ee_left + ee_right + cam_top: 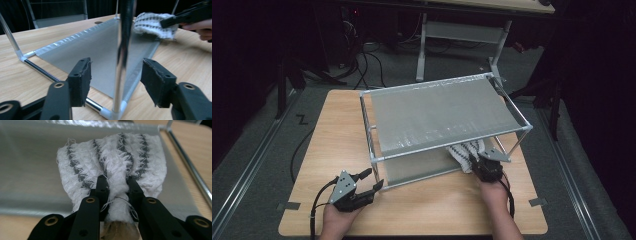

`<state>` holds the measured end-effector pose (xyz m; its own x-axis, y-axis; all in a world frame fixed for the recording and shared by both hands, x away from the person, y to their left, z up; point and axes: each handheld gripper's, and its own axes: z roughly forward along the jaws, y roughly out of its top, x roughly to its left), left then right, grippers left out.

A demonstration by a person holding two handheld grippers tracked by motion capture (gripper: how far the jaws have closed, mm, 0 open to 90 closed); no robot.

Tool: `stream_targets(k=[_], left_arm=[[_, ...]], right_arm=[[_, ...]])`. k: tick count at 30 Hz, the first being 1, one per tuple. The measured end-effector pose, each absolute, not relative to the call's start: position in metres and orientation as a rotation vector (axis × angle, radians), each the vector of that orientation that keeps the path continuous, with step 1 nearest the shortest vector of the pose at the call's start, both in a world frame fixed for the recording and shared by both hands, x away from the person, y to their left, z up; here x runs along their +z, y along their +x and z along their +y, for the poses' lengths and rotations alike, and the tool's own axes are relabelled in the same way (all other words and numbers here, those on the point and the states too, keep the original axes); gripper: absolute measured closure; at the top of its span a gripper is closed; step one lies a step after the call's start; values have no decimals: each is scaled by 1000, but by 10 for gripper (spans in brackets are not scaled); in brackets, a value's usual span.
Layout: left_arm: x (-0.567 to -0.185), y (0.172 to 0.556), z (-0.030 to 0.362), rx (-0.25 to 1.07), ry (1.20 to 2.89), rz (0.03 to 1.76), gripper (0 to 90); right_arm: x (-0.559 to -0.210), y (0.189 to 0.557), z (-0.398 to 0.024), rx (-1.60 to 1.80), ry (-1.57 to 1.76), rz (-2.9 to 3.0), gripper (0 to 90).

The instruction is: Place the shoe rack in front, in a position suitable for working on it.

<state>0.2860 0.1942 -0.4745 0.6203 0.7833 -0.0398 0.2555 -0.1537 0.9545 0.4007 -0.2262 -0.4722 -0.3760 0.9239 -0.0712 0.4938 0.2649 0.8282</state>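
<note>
Clearly the white cloth (112,170) with dark zigzag stripes is pinched in the right hand-held gripper (117,187), whose jaws have closed narrow on a bunched fold of it, the rest fanning out beyond the pads. In the high view the cloth (467,150) sits at the near right corner of a two-tier rack (442,112), under the edge of the upper grey mesh shelf and over the lower shelf (100,47); whether it rests on that lower shelf or hangs just above it is hard to tell. The right hand-held gripper (477,162) reaches in from the near right, a hand behind it.

The left hand-held gripper (369,180) is at the rack's near left corner. Its jaws stand wide on either side of the upright chrome post (122,57), and the pads (82,80) stay clear of the metal. The rack stands in the middle of the wooden bench (332,140), with cables and a table frame on the dark floor beyond.
</note>
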Motion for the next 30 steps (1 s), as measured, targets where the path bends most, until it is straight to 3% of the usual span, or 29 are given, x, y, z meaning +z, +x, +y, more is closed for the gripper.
stream_targets(k=[7, 16, 20, 25, 30], left_arm=[[-478, 285, 189, 577, 1717, 841, 801], [-478, 257, 169, 532, 1751, 688, 806], [-480, 247, 163, 493, 1749, 705, 805], [-481, 247, 162, 491, 1735, 705, 803], [-482, 247, 160, 501, 1733, 703, 804]], right_arm=[[-494, 415, -229, 879, 1332, 2063, 763], [-495, 387, -252, 869, 1330, 2055, 761], [-493, 377, -258, 877, 1326, 2032, 751], [-477, 352, -218, 1053, 1223, 2024, 727], [-488, 334, -154, 1144, 1147, 2140, 721]])
